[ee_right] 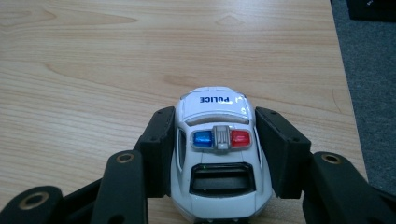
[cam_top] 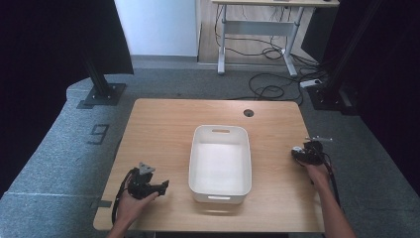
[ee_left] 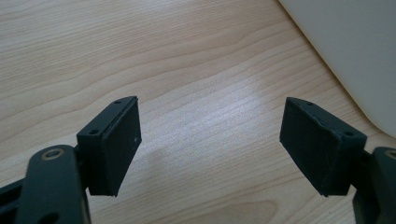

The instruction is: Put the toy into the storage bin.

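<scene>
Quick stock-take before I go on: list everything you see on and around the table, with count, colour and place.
toy police car: 1, white with blue and red roof lights, near the table's right edge, between the right gripper's jaws
bin: 1, white, nothing in it, middle of the table
table: 1, light wood, round hole near its far edge
desk: 1, light top on a grey frame, behind the table, cables on the floor under it
stand bases: 2, black, on the floor at left and right
left gripper: 1, black, open over bare wood beside the bin
right gripper: 1, black, shut on the car's sides
hands: 2, one holding each gripper
</scene>
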A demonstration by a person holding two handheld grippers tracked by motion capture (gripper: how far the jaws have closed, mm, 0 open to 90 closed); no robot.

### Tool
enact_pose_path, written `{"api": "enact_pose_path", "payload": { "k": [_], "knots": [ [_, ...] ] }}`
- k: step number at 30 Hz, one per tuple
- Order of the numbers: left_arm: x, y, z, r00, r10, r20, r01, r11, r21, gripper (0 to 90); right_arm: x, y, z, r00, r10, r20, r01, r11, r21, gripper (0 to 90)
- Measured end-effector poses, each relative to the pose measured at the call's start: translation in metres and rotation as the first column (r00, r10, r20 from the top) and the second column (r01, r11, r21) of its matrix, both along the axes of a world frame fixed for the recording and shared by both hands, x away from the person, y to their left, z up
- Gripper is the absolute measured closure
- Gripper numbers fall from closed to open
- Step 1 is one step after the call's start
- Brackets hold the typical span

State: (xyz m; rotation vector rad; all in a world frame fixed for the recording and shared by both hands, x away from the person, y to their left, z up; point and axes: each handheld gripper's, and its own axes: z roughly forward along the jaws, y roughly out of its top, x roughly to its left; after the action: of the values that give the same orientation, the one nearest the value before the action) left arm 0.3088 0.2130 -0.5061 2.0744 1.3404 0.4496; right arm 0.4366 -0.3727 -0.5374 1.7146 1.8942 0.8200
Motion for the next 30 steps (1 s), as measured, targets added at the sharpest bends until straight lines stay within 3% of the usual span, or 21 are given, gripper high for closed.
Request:
{"api": "enact_pose_path", "payload": {
  "k": [11,16,21,30],
  "knots": [
    [-0.001,0.001,0.001,1.0,-0.001,0.006,0.001,1.0,-0.003,21.3,-0.012,-0.003,0.014,0.9992,-0.016,0.037,0.014,0.999,0.04,49.9],
    [-0.001,0.001,0.001,1.0,0.0,0.003,0.0,1.0,-0.001,21.3,-0.017,-0.005,0.021,0.9983,-0.037,0.046,0.033,0.996,0.084,49.9],
    [-0.002,0.001,0.001,1.0,0.003,0.002,-0.003,1.0,-0.002,21.4,-0.02,-0.004,0.026,0.998,-0.03,0.056,0.026,0.997,0.077,49.9],
    [-0.002,0.002,0.002,1.0,0.004,0.004,-0.004,1.0,-0.005,21.4,-0.03,0.004,0.04,0.9963,-0.002,0.086,-0.007,0.994,0.105,49.9]
  ]
}}
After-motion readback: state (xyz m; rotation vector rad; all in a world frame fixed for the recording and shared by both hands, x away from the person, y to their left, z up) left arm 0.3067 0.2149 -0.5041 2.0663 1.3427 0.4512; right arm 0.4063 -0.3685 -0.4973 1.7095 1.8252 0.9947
